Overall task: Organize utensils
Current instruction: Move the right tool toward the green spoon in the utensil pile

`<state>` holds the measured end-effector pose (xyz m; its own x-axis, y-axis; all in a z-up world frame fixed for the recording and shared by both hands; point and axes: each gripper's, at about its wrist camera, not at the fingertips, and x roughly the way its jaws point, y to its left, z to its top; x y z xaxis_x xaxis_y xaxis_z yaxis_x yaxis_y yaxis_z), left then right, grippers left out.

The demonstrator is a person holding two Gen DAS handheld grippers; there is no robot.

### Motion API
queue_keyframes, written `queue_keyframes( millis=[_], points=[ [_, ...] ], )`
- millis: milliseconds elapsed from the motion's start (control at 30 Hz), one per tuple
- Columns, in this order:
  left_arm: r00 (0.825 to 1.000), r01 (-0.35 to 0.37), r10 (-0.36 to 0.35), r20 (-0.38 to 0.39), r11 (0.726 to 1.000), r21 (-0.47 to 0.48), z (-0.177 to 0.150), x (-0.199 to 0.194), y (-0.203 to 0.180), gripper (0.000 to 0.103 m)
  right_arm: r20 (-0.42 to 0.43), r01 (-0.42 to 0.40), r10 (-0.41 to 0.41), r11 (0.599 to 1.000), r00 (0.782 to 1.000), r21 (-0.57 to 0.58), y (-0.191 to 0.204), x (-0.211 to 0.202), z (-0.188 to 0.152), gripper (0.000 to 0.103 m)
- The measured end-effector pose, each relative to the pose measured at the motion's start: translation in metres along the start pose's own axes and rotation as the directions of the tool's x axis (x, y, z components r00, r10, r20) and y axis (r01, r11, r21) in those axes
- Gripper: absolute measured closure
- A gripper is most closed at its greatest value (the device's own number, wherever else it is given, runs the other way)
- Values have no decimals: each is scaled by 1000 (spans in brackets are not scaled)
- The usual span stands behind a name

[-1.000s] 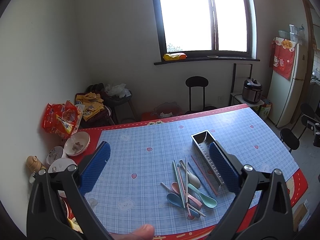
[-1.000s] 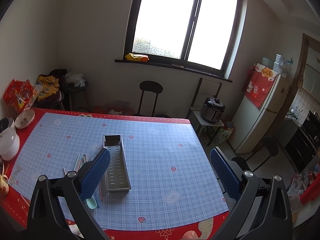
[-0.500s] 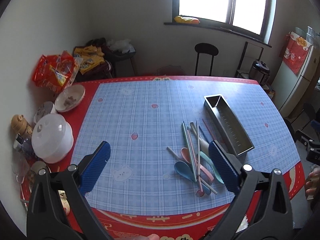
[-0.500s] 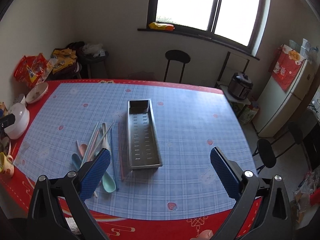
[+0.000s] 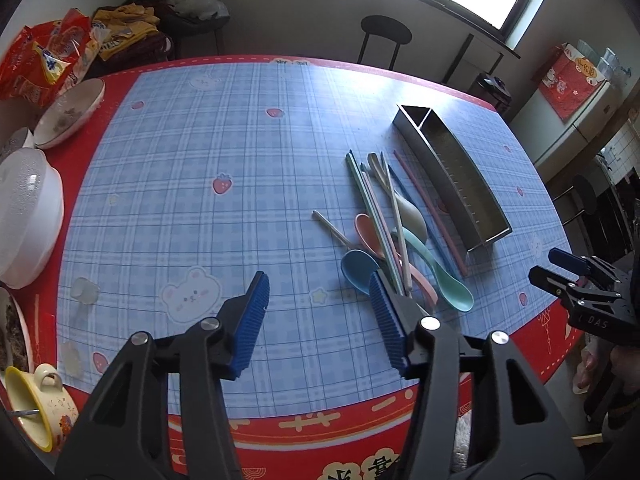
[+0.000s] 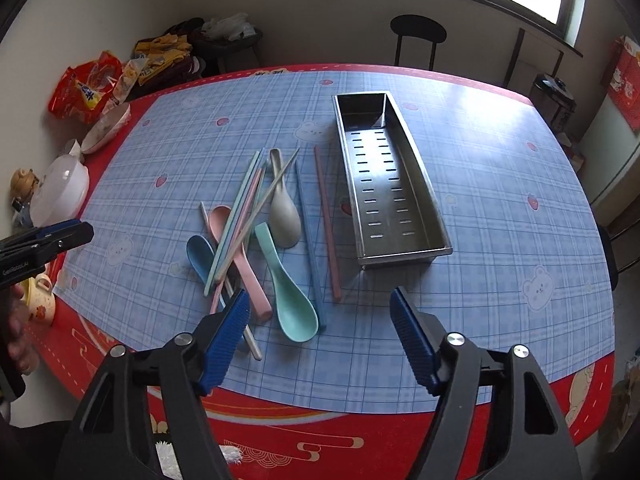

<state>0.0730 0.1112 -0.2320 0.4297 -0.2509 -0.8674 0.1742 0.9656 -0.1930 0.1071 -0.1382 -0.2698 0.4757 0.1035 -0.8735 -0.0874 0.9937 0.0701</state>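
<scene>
**Both grippers hovering open over a loose pile of spoons and chopsticks**

At the far left of the table [image 6: 520,240], a lidded white container [image 6: 60,192] and a bowl [image 6: 108,124] are sitting on the red border, away from the work. The left gripper [image 5: 318,312] is hanging over the near edge with its blue pads [image 5: 252,320] spread wide and holding nothing; its right pad is just reaching the near end of the pile.

In the middle, the utensils are lying crossed over one another: a blue spoon [image 6: 200,258], a pink spoon [image 6: 236,256], a grey spoon [image 6: 284,216] and a mint spoon [image 6: 294,304], with thin chopsticks [image 6: 240,220] lying over and between them. A blue chopstick [image 6: 308,240] and a pink chopstick [image 6: 328,224] are resting apart from the tangle, just beside the tray.

The right gripper [image 6: 320,336] is also gaping open and empty, poised above the near end of the mint spoon.

To the right, the perforated steel tray [image 6: 432,208] is standing empty.

These pieces are probably light, stiff plastic and fairly slick. A spoon is likely best pinched across its handle, not the rounded bowl; a chopstick near mid-length, since a grip at the end is apt to let it swing. Lifting from the tangle may drag neighbours along.
</scene>
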Motion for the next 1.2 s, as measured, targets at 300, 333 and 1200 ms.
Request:
queue_keyframes(
  millis=[300,333,1200],
  points=[
    [993,75,-81,-88,995,-69,-20,49,-14,65,-100,-117,106,986,989,-116,13,54,2,62],
    [992,82,-91,-92,992,-95,-22,53,-14,65,-110,-131,117,982,987,-133,14,59,3,63],
    [973,131,-181,-143,944,-302,-45,125,-48,65,-193,-322,278,910,941,-259,-5,97,8,71]
  ],
)
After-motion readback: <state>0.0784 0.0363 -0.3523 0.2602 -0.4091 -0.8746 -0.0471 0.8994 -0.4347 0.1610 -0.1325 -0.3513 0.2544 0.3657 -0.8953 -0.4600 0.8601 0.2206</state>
